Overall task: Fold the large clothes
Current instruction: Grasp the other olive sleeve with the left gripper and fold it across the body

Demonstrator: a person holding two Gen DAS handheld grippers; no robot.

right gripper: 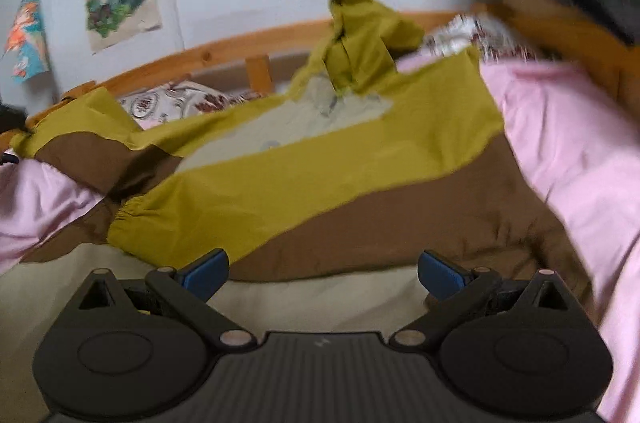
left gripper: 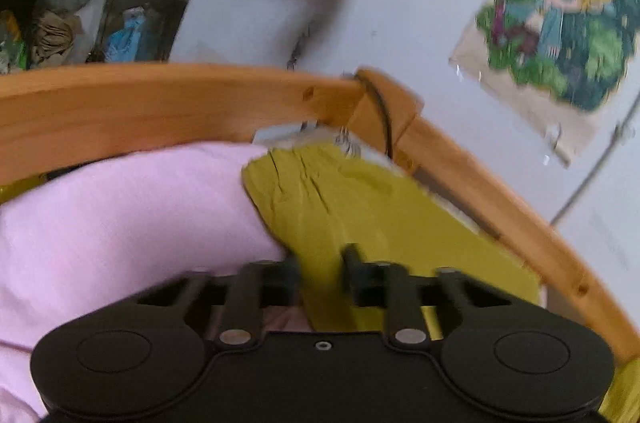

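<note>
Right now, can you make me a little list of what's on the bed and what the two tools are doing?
garment: olive-yellow and brown jacket spread on the bed, pale lining showing
bedding: pink sheet under the jacket
bed frame: wooden rail along the wall
wall: cartoon poster taped up
left tool: fingers close together with the jacket's olive fabric between them
right tool: wide open, nothing between its blue pads, above the brown part
</note>
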